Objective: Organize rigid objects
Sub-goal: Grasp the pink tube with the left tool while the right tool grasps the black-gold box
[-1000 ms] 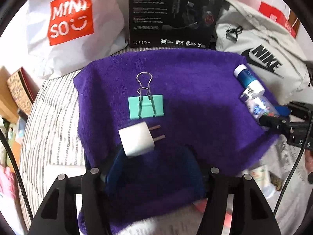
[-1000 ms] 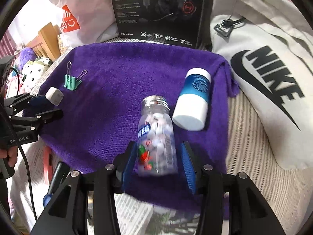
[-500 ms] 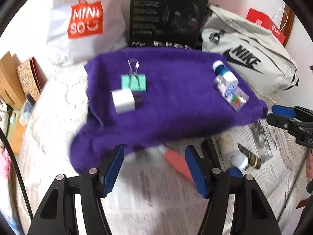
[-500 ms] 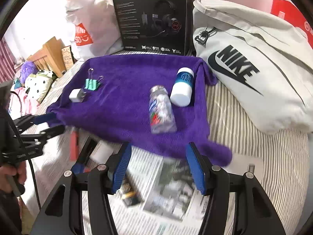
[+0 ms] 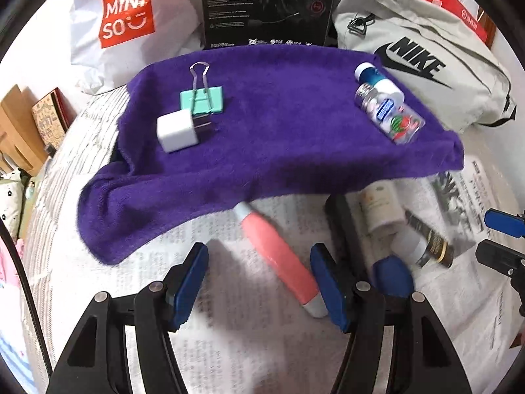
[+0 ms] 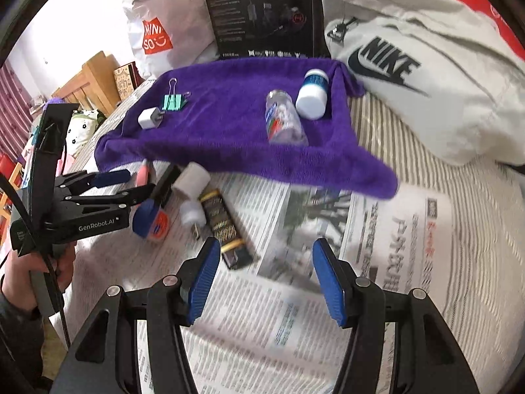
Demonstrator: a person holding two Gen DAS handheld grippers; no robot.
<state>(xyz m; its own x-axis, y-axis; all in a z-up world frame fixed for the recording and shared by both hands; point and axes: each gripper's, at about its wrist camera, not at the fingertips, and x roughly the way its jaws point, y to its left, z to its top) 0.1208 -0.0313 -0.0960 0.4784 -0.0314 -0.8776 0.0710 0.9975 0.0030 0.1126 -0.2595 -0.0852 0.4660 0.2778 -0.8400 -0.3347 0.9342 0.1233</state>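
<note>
A purple towel (image 5: pixel 279 138) (image 6: pixel 229 138) carries a green binder clip (image 5: pixel 201 100) (image 6: pixel 175 100), a white charger plug (image 5: pixel 177 130) (image 6: pixel 149 118), a clear candy bottle (image 5: pixel 390 118) (image 6: pixel 283 121) and a blue-and-white bottle (image 5: pixel 377 80) (image 6: pixel 313 93). My left gripper (image 5: pixel 259 282) (image 6: pixel 111 187) is open above the newspaper, and a pink tube (image 5: pixel 279 256) (image 6: pixel 142 172) lies below it close to the right finger, not pinched. My right gripper (image 6: pixel 265 282) (image 5: pixel 505 239) is open over newspaper with nothing between its fingers. A dark tube (image 6: pixel 223 226) (image 5: pixel 430 239) lies just ahead of its left finger.
On the newspaper (image 6: pixel 377 246) lie a cream bottle (image 5: pixel 380 210) (image 6: pixel 192 180), a small white bottle (image 6: pixel 192 213), a blue-capped jar (image 6: pixel 152 221) and a black bar (image 5: pixel 341 216). Behind the towel stand a Miniso bag (image 5: pixel 128 16), a black headset box (image 5: pixel 269 3) and a Nike bag (image 6: pixel 410 65).
Both grippers have drawn back from the towel to above the newspaper. The charger plug and the candy bottle stay on the towel. The right jaws have widened off the candy bottle.
</note>
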